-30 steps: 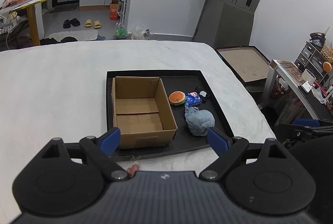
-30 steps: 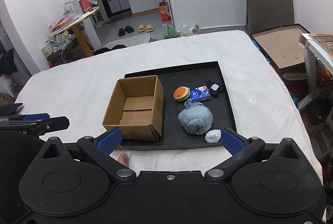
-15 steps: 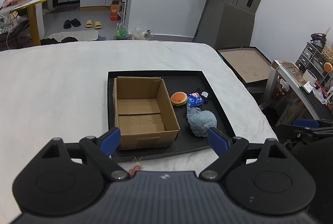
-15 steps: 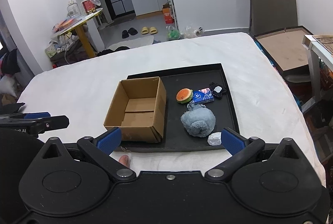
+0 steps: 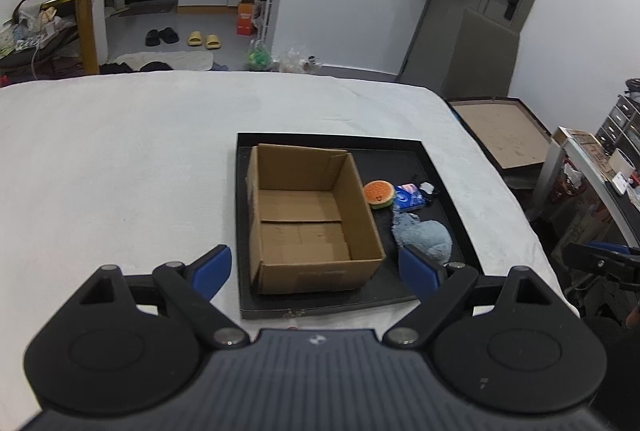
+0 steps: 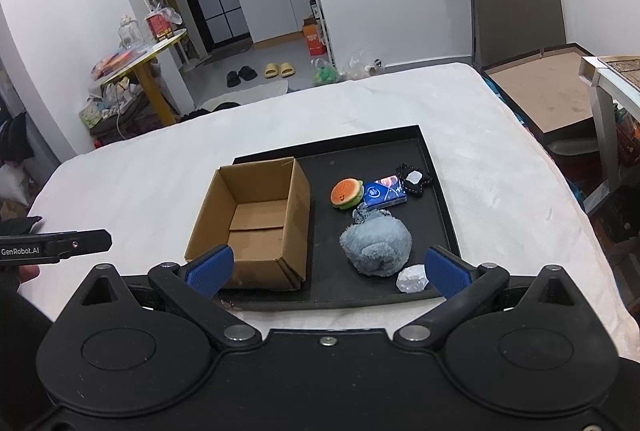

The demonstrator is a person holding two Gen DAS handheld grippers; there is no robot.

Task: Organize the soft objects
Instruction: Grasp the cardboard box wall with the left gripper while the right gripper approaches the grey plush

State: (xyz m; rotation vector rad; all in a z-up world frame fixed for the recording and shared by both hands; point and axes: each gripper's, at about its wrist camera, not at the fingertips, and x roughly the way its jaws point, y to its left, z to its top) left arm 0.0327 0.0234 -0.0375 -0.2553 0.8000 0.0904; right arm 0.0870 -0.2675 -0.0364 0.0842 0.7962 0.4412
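Left wrist view: left gripper (image 5: 316, 267) spread wide, blue pads (image 5: 211, 271) empty, hovering at 6 o'clock of black tray (image 5: 440, 167) on white bed (image 5: 120, 159). Cardboard box (image 5: 308, 215) open-topped and empty on tray's left half. Burger plush (image 5: 379, 194) just beside box at its 3 o'clock, blue card pack (image 5: 408, 197) touching it on the right, dark beaded item (image 5: 426, 187) next along. Blue-grey plush (image 5: 424, 237) at 5 o'clock of the burger, partly hidden behind the right pad. Right wrist view: right gripper (image 6: 326, 269) also wide open, holding nothing, low over tray's near edge (image 6: 436, 167). Box (image 6: 256, 219) at 9 o'clock of the plushes. Burger plush (image 6: 346, 193) touching card pack (image 6: 383, 193); beaded item (image 6: 415, 179) at pack's 2 o'clock. Blue-grey plush (image 6: 376, 246) at 6 o'clock of the pack, near right pad (image 6: 444, 273). Crumpled clear wrapper (image 6: 412, 279) touching plush at 5 o'clock, near tray's front right corner. Other gripper's body (image 6: 56, 246) visible at 9 o'clock over bed (image 6: 140, 171).
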